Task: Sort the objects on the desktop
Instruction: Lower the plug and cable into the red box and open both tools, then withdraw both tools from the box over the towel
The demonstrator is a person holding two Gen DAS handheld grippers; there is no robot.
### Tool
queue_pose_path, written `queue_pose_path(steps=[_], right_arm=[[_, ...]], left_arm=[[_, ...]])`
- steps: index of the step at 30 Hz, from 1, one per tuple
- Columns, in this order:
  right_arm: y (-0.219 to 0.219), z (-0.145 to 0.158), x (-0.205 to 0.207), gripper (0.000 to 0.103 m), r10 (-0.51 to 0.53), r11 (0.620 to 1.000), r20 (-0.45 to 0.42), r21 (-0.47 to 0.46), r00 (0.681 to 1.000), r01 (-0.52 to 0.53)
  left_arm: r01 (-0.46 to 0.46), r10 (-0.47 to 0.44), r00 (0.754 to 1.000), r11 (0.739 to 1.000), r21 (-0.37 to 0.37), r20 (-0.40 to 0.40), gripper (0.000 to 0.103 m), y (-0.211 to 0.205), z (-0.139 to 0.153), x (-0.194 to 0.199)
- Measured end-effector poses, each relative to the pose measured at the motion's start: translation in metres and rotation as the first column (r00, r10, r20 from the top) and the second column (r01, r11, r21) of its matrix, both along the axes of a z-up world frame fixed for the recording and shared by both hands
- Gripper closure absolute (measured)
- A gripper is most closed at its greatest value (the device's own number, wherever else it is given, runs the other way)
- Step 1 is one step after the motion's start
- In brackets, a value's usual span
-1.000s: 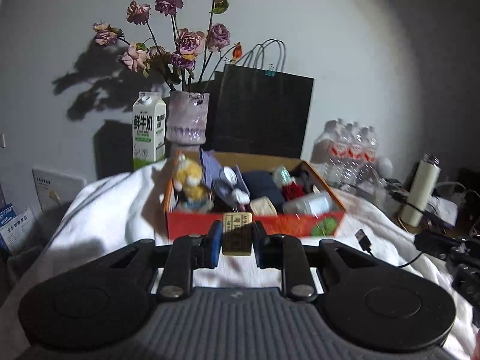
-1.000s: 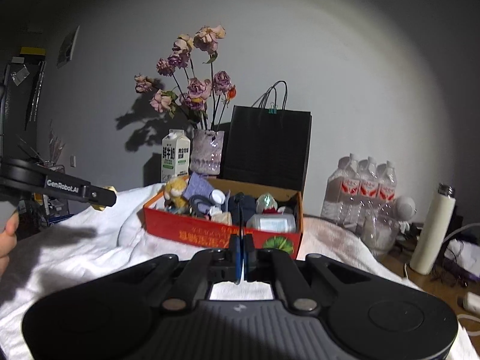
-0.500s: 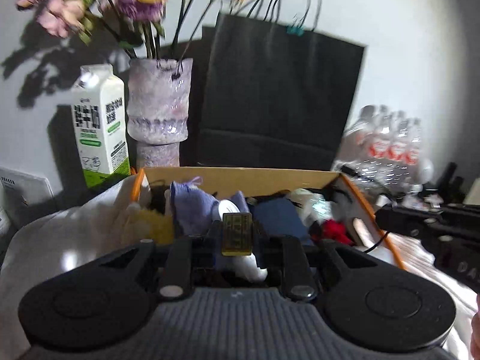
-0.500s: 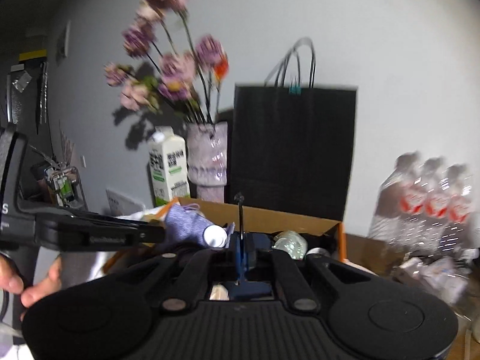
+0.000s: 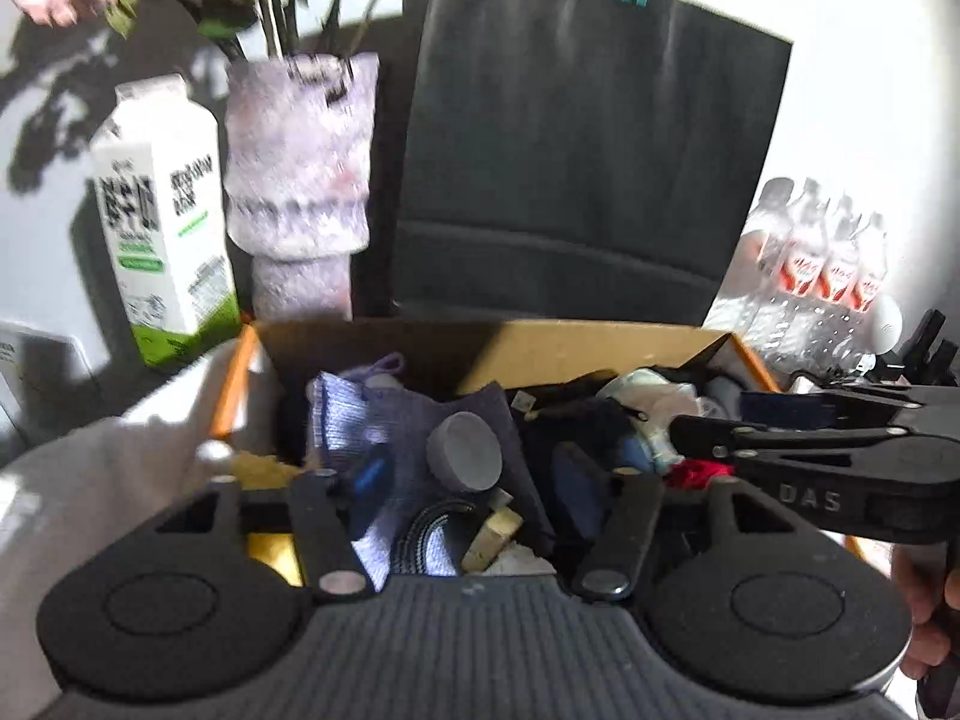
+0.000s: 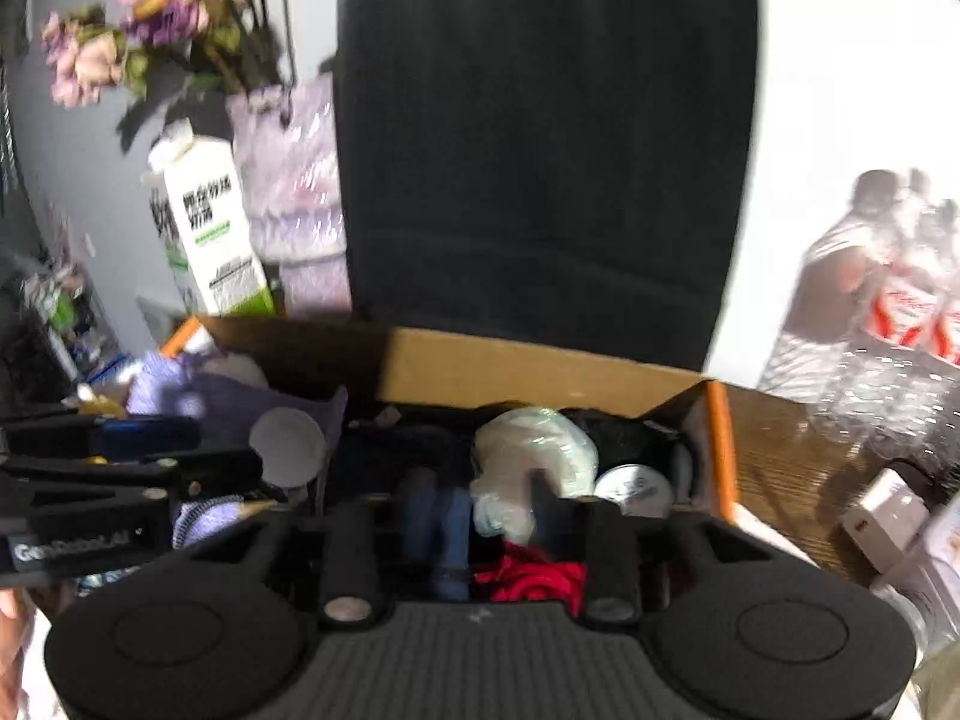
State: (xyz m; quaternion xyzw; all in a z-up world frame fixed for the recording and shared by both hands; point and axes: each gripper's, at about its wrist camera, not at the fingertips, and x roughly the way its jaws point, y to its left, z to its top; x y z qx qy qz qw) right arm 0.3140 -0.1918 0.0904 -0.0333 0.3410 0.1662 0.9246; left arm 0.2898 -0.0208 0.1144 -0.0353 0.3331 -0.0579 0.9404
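**Desk:** While both tools are hanging over the cardboard box (image 5: 540, 348), what is changing?

**Photographer:** The left gripper (image 5: 462, 471) is gaping wide with nothing between its fingers. A second ago it was pinching a small labelled block. The right gripper (image 6: 486, 510) is spreading apart too, where half a second back it was clamped on a thin stick (where that stick went, I cannot tell).

**Desk:** And the block?

**Photographer:** Something gold is lying low in the box's left corner, just beside the left finger. I am taking it for the gold block (image 5: 270, 546), dropped in. So one more desktop item is looking sorted, and both tools are coming free for another pick.

**Desk:** Any writing?

**Photographer:** "DAS" is showing on the right tool's side, and "GenRobot.AI" on the left one's, though blurred. The milk carton (image 5: 162, 228) print and the red labels on the water bottles (image 5: 822, 252) are smearing past reading.
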Motion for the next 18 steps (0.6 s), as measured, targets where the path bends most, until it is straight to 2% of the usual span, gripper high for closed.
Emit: queue_pose_path(steps=[2,3,5,7,9,12,15,18], right_arm=[[-0.005,0.01,-0.019,0.049,-0.039,0.999,0.044,-0.029,0.998,0.04],[-0.007,0.016,-0.031,0.048,-0.064,0.997,0.064,-0.042,0.996,0.067],[-0.013,0.026,-0.061,0.04,-0.097,0.994,0.098,-0.035,0.99,0.101],[-0.019,0.033,-0.095,0.028,-0.093,0.996,0.126,-0.003,0.988,0.094],[-0.024,0.034,-0.132,0.024,-0.088,0.996,0.148,0.019,0.985,0.086],[-0.03,0.025,-0.188,0.02,-0.083,0.996,0.161,0.03,0.983,0.079],[-0.035,0.005,-0.237,0.018,-0.074,0.997,0.135,0.042,0.988,0.069],[-0.036,-0.015,-0.283,0.016,-0.054,0.998,0.109,0.032,0.993,0.051]], left_arm=[[-0.009,0.009,1.0,1.0,0.006,0.017,0.025,0.0,0.013,-0.02],[-0.012,0.012,1.0,1.0,0.009,0.023,0.025,0.001,0.019,-0.032],[-0.016,0.015,0.999,1.0,0.012,0.038,0.022,0.003,0.029,-0.062],[-0.01,0.01,0.998,1.0,0.01,0.054,0.014,0.007,0.036,-0.095],[-0.004,0.002,0.997,1.0,0.022,0.077,0.012,0.009,0.038,-0.133],[-0.019,0.016,0.997,0.999,0.048,0.077,0.007,0.01,0.033,-0.184],[-0.015,0.01,0.998,0.997,0.069,0.065,0.005,0.011,0.024,-0.231],[-0.045,0.041,0.997,0.997,0.06,0.07,0.002,0.014,0.007,-0.273]])
